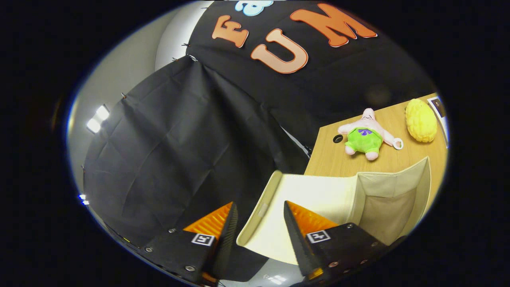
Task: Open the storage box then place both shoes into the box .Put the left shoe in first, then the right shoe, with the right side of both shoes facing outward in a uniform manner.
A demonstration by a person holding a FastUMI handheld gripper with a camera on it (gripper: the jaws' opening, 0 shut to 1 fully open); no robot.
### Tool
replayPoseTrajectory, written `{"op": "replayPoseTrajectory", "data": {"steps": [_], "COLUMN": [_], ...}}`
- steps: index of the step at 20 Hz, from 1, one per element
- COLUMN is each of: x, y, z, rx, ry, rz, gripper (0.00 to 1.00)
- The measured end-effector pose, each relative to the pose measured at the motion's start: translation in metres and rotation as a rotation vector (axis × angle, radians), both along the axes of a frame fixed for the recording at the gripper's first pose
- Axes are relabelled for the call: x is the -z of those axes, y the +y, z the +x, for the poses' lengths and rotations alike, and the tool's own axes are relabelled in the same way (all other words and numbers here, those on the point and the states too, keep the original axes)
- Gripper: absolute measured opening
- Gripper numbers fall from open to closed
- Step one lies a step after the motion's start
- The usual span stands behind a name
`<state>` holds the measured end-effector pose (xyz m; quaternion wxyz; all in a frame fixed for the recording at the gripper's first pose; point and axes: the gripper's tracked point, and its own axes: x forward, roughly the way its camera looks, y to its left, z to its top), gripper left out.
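Observation:
The cream storage box (384, 207) stands on the wooden table (334, 163), its inside bare and showing. Its lid (314, 191) is swung up and back toward me. The lid's front rim, with a small pull tab, lies between my two fingers. My gripper (259, 204) straddles that rim, tilted over to the left. Its fingers stand apart, wider than the rim is thick, so it reads as open. I cannot tell whether either finger touches the lid.
Beyond the box on the table lie a pink plush starfish in green shorts (364, 137) and a yellow plush (420, 119). A cable hole (338, 138) sits near the table's corner. Black booth cloth hangs left of the table.

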<state>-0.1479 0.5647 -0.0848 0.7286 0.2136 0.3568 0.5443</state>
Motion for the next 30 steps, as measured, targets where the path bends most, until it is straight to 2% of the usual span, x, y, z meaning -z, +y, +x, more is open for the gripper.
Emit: {"op": "replayPoseTrajectory", "data": {"steps": [1, 2, 4, 11, 18, 22, 27, 30], "x": [0.003, 0.006, 0.009, 0.043, 0.09, 0.12, 0.16, 0.192], "y": [-0.003, -0.011, -0.024, -0.109, -0.221, -0.29, -0.355, -0.382], "z": [0.006, 0.011, 0.03, 0.084, 0.142, 0.162, 0.178, 0.175], "rx": [0.019, 0.046, 0.102, 0.282, 0.495, 0.602, 0.7, 0.711], "ry": [-0.016, -0.035, -0.076, -0.16, -0.218, -0.239, -0.235, -0.205], "rz": [-0.013, -0.023, -0.04, -0.143, -0.297, -0.398, -0.502, -0.572], "gripper": [0.79, 0.94, 0.98, 0.98, 0.98, 0.98, 0.98, 0.98]}}
